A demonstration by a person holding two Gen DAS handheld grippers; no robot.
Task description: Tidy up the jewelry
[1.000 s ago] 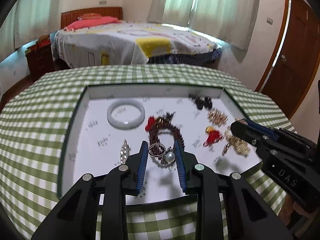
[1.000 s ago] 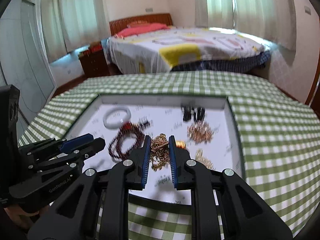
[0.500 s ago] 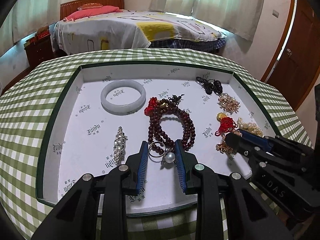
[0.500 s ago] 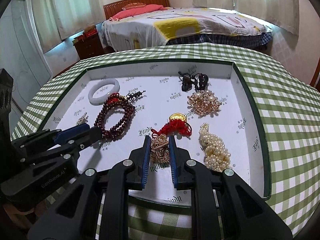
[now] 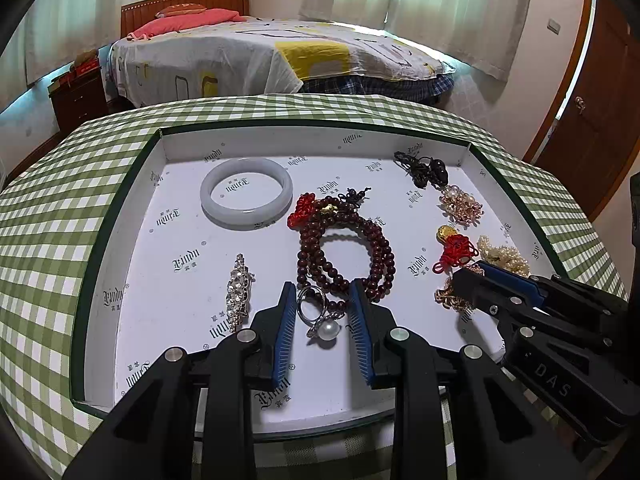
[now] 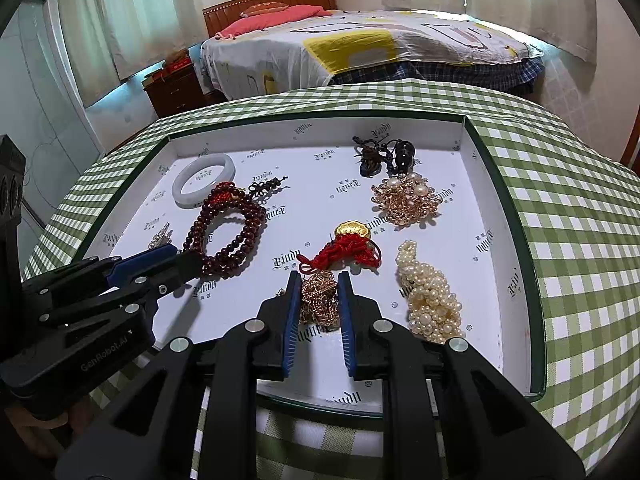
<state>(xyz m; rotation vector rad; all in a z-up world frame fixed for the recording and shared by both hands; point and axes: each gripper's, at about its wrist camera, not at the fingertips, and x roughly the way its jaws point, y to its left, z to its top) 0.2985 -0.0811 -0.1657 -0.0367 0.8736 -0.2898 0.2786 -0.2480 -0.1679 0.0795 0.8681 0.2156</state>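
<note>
A shallow white tray (image 5: 120, 280) with a dark green rim sits on a green-checked tablecloth (image 5: 48, 208), w/ a bed (image 5: 248, 56) in the upper part of both views. In the left wrist view, the left gripper (image 5: 326, 322) sits at lower centre, its blue-padded fingers (image 5: 285, 332) clamped on a silver pearl ring (image 5: 320, 318), which hangs between them just above the tray floor. Right behind the ring lies a coil of dark red beads (image 5: 344, 256) w/ a red knot. A pale bangle (image 5: 246, 194) lies at upper left of the tray, and a rhinestone clip (image 5: 239, 294) sits left of the gripper. At right, a black corded piece (image 5: 424, 168), a gold-and-pearl cluster (image 5: 460, 206), a red knot w/ gold charm (image 5: 456, 250) and a pearl strand (image 5: 502, 258) run down the tray's right side. In the right wrist view, the right gripper (image 6: 318, 312) at lower centre has its fingers nearly together, pinching a bunched gold chain (image 6: 320, 300); whether the chain is touching the tray floor can't be told. The red knot lies just beyond it, the pearls to its right.
</note>
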